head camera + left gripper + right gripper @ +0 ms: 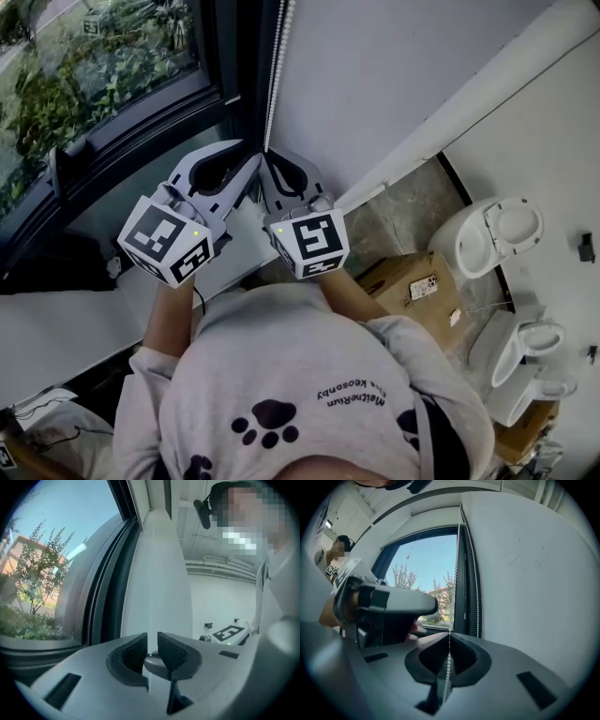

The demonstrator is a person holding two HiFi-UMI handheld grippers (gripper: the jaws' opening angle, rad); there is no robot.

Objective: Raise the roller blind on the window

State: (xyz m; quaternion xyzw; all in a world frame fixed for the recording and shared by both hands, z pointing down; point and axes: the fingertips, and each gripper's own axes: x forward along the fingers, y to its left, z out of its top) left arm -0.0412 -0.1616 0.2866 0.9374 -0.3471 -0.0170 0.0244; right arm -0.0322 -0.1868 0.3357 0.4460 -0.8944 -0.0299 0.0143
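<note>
Beside window: right gripper fingers clamped on bead chain. Left gripper alongside, fingers apart, chain passing between, not gripped.

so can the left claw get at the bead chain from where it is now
Probably yes: the left claw is open and the bead chain hangs in its gap, with nothing in the way.

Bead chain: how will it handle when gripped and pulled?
Likely floppy: the bead chain hangs limp behind the right gripper, which is shut on it. Probably light, being so thin. Its smooth round beads may slip in the grip.
</note>
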